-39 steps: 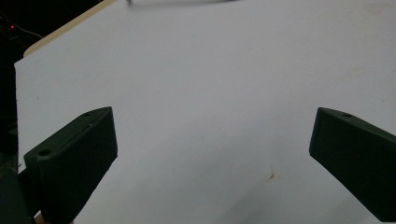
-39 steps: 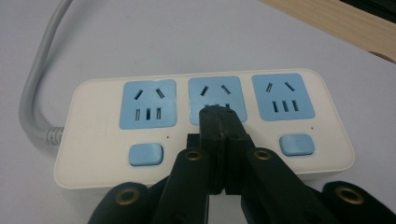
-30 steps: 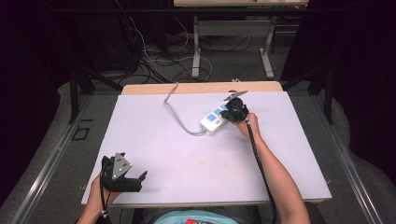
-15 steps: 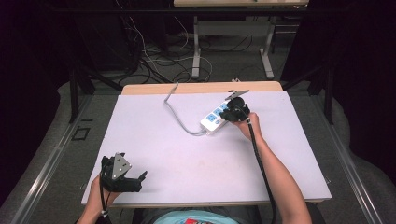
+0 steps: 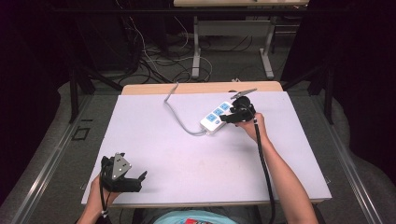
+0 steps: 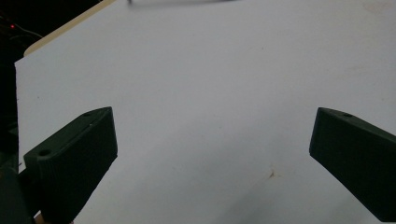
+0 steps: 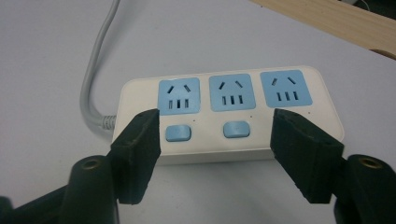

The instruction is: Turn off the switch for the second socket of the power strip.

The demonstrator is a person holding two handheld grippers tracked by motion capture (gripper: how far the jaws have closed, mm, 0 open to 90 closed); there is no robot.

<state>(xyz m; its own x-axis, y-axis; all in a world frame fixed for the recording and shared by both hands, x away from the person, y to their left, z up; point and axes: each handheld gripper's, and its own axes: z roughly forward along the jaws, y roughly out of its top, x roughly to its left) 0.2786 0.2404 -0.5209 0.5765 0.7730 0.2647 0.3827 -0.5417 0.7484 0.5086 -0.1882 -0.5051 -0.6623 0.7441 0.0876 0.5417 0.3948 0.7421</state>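
My left tool [image 5: 122, 173] rests at the near left corner of the white worktop [image 5: 154, 140], its jaws spread wide with only bare surface between them. Farther off, my right tool [image 5: 237, 113] sits just above the near edge of the white power strip [image 5: 218, 117], jaws having just been opening, now apart and gripping nothing, pads clear of the casing. The strip lies flat toward the far edge, blue sockets [image 7: 230, 91] up, its grey cable [image 5: 180, 119] trailing away over the far edge.
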